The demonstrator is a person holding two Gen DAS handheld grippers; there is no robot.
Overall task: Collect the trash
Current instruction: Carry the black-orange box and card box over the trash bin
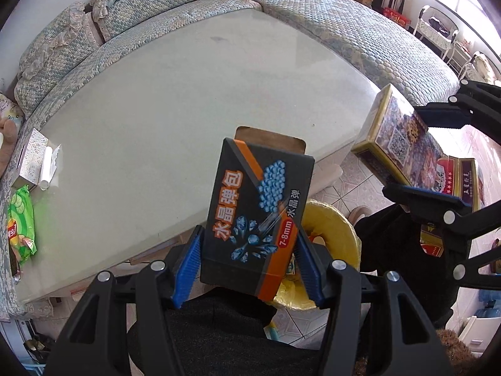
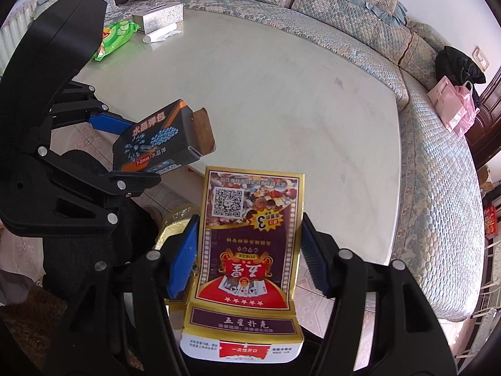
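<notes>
Left wrist view: the left gripper [image 1: 250, 263] pinches a dark gel-ball box [image 1: 256, 216] directly above the yellow-lined trash bin [image 1: 338, 228], beyond the counter [image 1: 175, 100] edge. The right gripper [image 2: 250, 253] clamps a playing-card box [image 2: 250, 244], bin [image 2: 178, 222] low-left of it.

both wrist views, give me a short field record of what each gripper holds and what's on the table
left gripper: jaws shut on dark box, flap open
right gripper: jaws shut on gold card box, flap open
below grippers: yellow-lined bin, partly hidden
table: green packet, silver tissue box, white roll
behind table: sofa
</notes>
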